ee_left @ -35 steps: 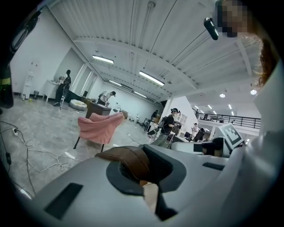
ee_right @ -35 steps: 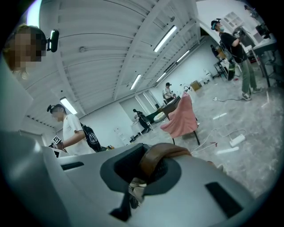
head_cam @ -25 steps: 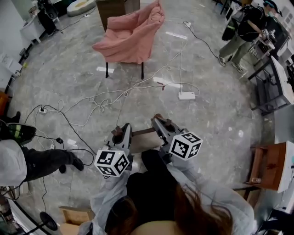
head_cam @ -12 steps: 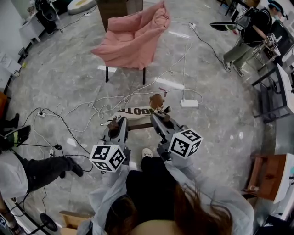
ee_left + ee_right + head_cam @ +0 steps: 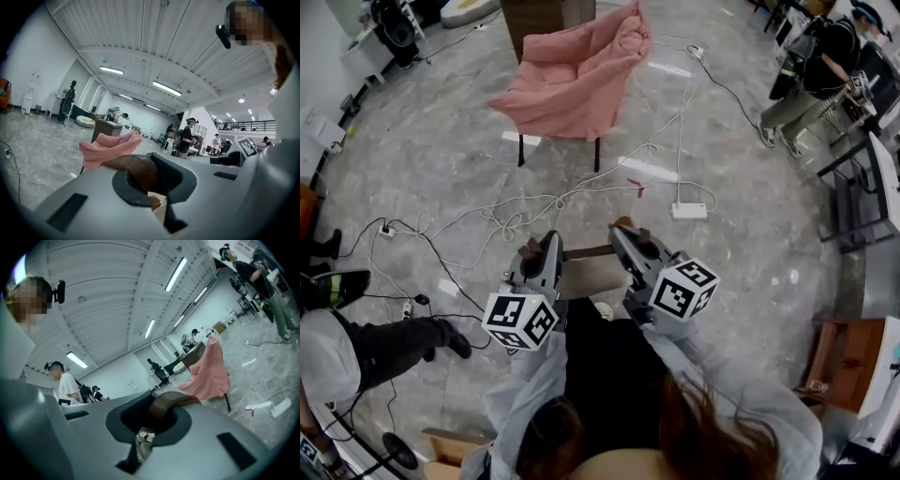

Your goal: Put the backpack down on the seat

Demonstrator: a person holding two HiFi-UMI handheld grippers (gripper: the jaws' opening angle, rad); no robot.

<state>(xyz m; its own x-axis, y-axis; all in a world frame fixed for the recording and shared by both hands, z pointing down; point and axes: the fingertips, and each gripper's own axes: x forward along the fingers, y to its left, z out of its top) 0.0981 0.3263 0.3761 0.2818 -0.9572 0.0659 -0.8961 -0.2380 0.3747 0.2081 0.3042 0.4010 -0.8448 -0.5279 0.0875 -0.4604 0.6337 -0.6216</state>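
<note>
A pink upholstered chair [image 5: 572,75] stands some way ahead across the grey floor, its seat bare. A cream backpack [image 5: 592,277] hangs between my two grippers by its brown straps [image 5: 587,251]. My left gripper [image 5: 532,253] is shut on the left strap [image 5: 137,168], with the pink chair [image 5: 107,148] beyond it in the left gripper view. My right gripper [image 5: 628,232] is shut on the right strap [image 5: 171,402], and the pink chair [image 5: 209,371] shows to its right. The bag's body is mostly hidden under the grippers.
White cables [image 5: 511,211] and a power strip [image 5: 689,211] trail over the floor between me and the chair. A person [image 5: 802,70] stands at the far right, another [image 5: 366,337] at the near left. A black frame [image 5: 853,178] and a wooden chair [image 5: 853,352] line the right side.
The backpack, which had swung forward showing its printed face and a brown charm, has dropped back under the grippers. Both grippers keep their hold on the straps.
</note>
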